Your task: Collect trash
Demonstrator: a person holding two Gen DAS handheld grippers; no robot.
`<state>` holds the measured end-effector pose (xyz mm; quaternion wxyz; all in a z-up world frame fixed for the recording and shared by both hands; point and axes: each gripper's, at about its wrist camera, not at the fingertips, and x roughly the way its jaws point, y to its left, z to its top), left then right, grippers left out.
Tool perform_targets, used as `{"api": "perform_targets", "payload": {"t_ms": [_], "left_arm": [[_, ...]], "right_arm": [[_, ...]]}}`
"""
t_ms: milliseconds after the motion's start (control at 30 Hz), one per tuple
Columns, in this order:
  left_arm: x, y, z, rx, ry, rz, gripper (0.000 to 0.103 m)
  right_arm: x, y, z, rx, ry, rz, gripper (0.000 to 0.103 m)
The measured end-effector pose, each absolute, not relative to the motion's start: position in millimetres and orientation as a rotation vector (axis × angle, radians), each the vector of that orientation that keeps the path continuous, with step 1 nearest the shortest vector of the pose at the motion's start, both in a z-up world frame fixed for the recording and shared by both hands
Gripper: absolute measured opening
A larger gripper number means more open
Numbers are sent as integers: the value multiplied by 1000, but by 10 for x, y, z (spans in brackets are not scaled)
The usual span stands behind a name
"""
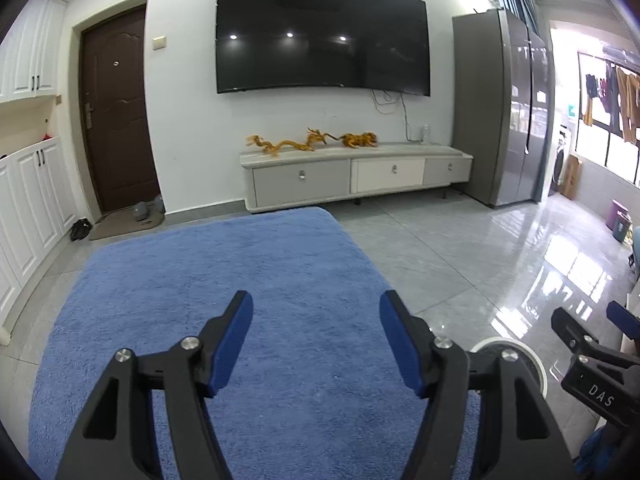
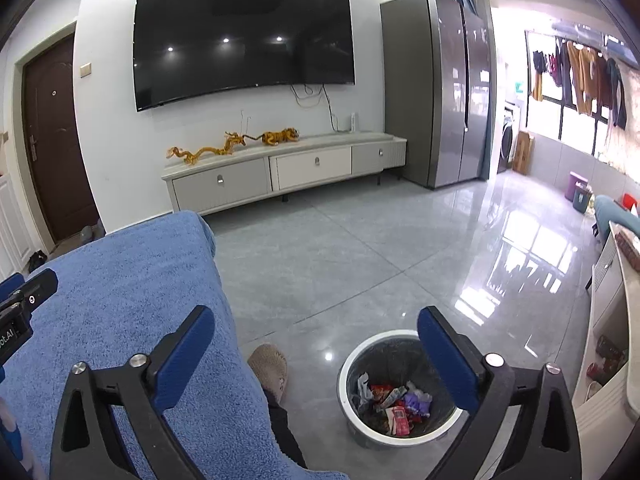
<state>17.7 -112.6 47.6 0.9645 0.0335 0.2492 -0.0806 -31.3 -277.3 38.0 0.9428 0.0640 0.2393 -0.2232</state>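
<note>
The letters "DAS" are showing in white on the black body of the right gripper (image 1: 596, 344) where it is poking into the left wrist view, just right of the trash bin's (image 1: 520, 350) white rim. In the right wrist view, "ot.AI" is reading on the left gripper (image 2: 16, 292), which is sitting over the blue towel (image 2: 132, 280) well left of the bin.

The trash bin (image 2: 352, 364) is standing on the grey tiled floor (image 2: 360, 248), round, white-rimmed and lined with a dark bag. Crumpled wrappers (image 2: 394, 404) are lying in its bottom: red, purple, white and grey pieces, one red packet carrying a small printed label too small to read.

The right gripper (image 2: 316, 332) is hanging above the bin with its blue-padded fingers spread wide and nothing between them. The left gripper (image 1: 316, 312) is likewise gaping wide over the blue towel (image 1: 224, 280), left of the bin, holding nothing.

A tan slipper (image 2: 270, 364) is resting on the floor between the towel's edge and the bin.
</note>
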Motion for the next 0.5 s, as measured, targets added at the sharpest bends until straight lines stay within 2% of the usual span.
{"api": "perform_targets", "payload": {"t_ms": [500], "left_arm": [[0,-984,517,58,444,-127,75]], "right_arm": [[-403,-2739,385,83,436,-567,103]]}}
